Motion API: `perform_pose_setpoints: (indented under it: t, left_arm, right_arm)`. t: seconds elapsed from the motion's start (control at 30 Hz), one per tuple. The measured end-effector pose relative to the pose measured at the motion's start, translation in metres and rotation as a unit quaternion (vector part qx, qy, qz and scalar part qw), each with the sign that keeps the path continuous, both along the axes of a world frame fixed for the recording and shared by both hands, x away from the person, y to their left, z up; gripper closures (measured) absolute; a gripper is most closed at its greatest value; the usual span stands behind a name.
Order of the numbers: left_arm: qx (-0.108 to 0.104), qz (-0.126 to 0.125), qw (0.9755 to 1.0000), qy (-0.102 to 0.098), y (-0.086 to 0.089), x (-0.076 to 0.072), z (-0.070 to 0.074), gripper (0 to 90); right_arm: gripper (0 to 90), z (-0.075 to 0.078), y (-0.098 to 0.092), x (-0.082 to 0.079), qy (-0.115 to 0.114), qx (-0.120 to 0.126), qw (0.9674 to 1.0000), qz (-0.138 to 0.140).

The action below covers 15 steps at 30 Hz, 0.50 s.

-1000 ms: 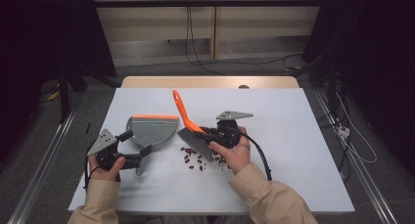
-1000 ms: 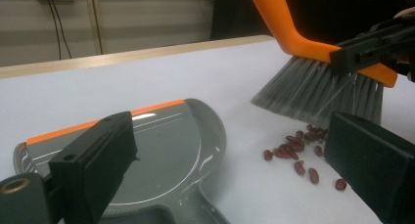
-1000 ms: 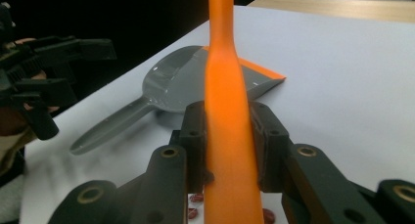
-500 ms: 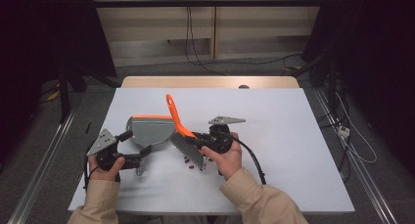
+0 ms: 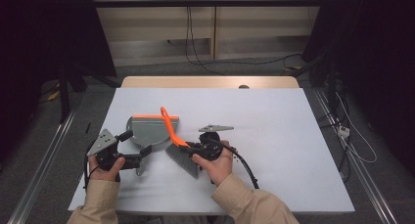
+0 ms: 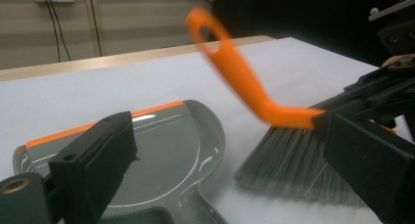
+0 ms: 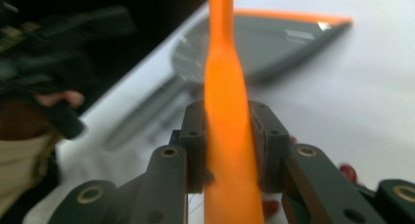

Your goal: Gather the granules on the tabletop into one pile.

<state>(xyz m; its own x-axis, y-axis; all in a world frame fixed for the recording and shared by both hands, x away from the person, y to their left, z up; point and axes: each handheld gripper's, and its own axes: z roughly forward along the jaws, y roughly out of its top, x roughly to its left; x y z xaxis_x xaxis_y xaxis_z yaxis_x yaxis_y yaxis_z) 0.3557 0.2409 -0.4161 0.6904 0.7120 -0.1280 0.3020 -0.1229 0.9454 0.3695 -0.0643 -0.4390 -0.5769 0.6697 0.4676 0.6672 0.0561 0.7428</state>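
**A:** ok so nearest the person: the right gripper (image 5: 192,148) has its jaws clamped tight on the orange handle of the brush (image 5: 177,145). The right gripper view shows both pads pressed flat against the handle (image 7: 222,131), no gap at all.

**B:** and where do the bristles sit?

**A:** Down on the table (image 5: 274,131), pointing toward the dustpan (image 5: 149,130). The handle slants up over the pan's right edge. A few small red bits (image 7: 348,172) lie on the sheet just beside the jaws.

**B:** what about the left one?

**A:** The left gripper (image 5: 141,155) is at the pan's handle. In the left gripper view the jaws stand wide apart with the handle stub low between them, so I can't tell if it's actually gripped. The pan lies flat, orange lip on the far side.

**B:** farther back?

**A:** Bare white sheet, then the table's wooden far edge.
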Motion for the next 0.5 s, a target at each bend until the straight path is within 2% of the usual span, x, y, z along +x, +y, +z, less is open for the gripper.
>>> perform_pose_setpoints:
  t: [0.03,0.17,0.23,0.5]
  left_arm:
    - [0.001,0.000,1.0000,-0.001,0.000,0.000,0.000,5.1]
    - [0.001,0.001,1.0000,-0.001,0.001,0.000,0.001,5.1]
    - [0.001,0.001,1.0000,-0.001,0.001,0.000,0.000,5.0]
    - [0.002,0.000,1.0000,-0.003,0.001,-0.001,0.001,5.1]
  right_arm:
    - [71.3,-0.001,-0.001,0.002,0.001,-0.007,0.9999,-0.008]
    - [71.1,-0.004,-0.007,0.007,0.021,-0.010,0.9995,-0.022]
    - [71.1,-0.003,-0.008,0.007,0.020,-0.018,0.9993,-0.026]
    - [70.7,-0.005,-0.020,0.007,0.030,-0.021,0.9982,-0.049]
